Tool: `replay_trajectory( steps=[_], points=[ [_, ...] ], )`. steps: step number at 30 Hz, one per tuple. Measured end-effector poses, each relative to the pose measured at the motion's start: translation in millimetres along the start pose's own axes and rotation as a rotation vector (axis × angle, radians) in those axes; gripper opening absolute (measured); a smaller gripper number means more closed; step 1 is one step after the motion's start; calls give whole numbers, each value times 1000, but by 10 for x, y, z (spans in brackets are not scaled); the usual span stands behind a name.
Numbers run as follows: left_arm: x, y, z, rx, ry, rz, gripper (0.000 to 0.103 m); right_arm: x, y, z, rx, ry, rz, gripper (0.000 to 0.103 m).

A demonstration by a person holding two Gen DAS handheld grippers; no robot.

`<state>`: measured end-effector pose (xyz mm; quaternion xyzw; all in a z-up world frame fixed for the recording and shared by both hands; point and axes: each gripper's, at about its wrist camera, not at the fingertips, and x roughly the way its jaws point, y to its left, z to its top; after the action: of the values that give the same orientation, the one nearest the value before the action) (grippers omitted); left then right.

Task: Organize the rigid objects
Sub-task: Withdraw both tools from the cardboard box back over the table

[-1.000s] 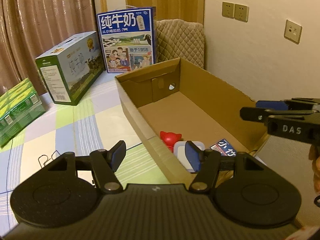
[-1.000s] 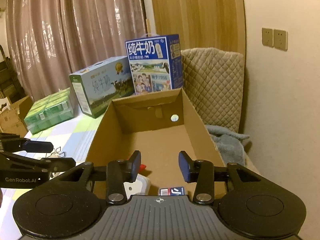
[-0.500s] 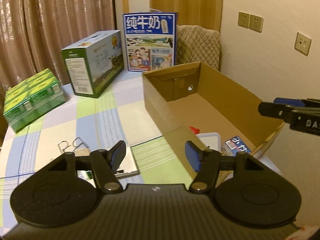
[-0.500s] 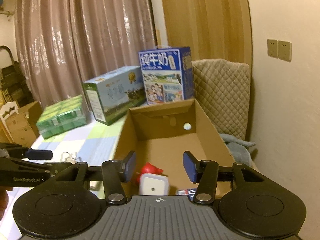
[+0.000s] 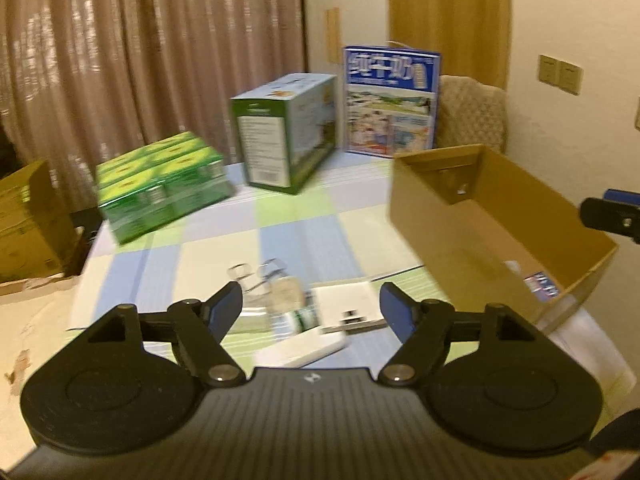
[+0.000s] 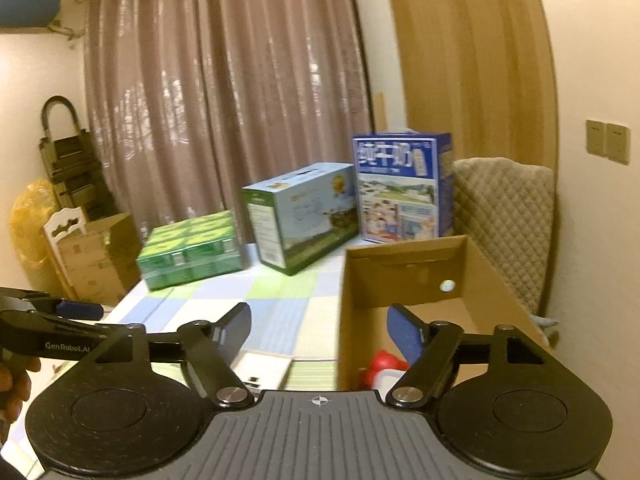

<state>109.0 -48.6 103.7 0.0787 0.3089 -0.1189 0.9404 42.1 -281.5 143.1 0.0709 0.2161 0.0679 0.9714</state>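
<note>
My left gripper [image 5: 310,304] hangs over loose things on the checked cloth: wire binder clips [image 5: 256,274], a small green-labelled bottle [image 5: 306,318], a flat white box [image 5: 348,304] and a long white piece [image 5: 304,350]. Its jaws are opening with nothing between them. The open cardboard box [image 5: 424,208] lies to the right, with a blue card [image 5: 540,282] inside. My right gripper [image 6: 320,324] hovers at the box's near left corner, its jaws also opening and empty. Inside the box [image 6: 400,276] I see a red toy [image 6: 380,362] and a white container [image 6: 390,378], both partly hidden.
At the back of the table stand a blue milk carton [image 5: 390,100], a green-and-white carton [image 5: 288,140] and a green shrink-wrapped pack [image 5: 160,188]. Brown boxes [image 5: 32,220] sit off the left edge. A quilted chair back [image 6: 504,216] is behind the cardboard box.
Both grippers have drawn back and left from the cardboard box and risen a little. Both pairs of jaws stand wider. The left view now shows the loose things on the cloth.
</note>
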Motion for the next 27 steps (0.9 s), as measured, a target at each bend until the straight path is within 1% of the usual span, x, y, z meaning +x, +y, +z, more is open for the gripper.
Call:
replay_trajectory(
  steps=[5, 11, 18, 19, 21, 27],
  points=[
    [-39, 359, -163, -33, 15, 49, 80, 103, 251, -82, -9, 15, 38, 81],
    [13, 642, -393, -72, 43, 82, 83, 280, 520, -217, -19, 54, 80, 83],
    [189, 792, -633, -91, 84, 97, 85, 538, 776, -422, -55, 117, 108, 84],
    [222, 807, -664, -93, 90, 99, 85, 584, 792, -457, -54, 127, 110, 84],
    [291, 833, -718, -95, 100, 101, 89, 695, 807, -525, -47, 146, 116, 85],
    [541, 907, -829, -88, 120, 113, 89, 1081, 849, -726, -35, 213, 114, 88]
  ],
)
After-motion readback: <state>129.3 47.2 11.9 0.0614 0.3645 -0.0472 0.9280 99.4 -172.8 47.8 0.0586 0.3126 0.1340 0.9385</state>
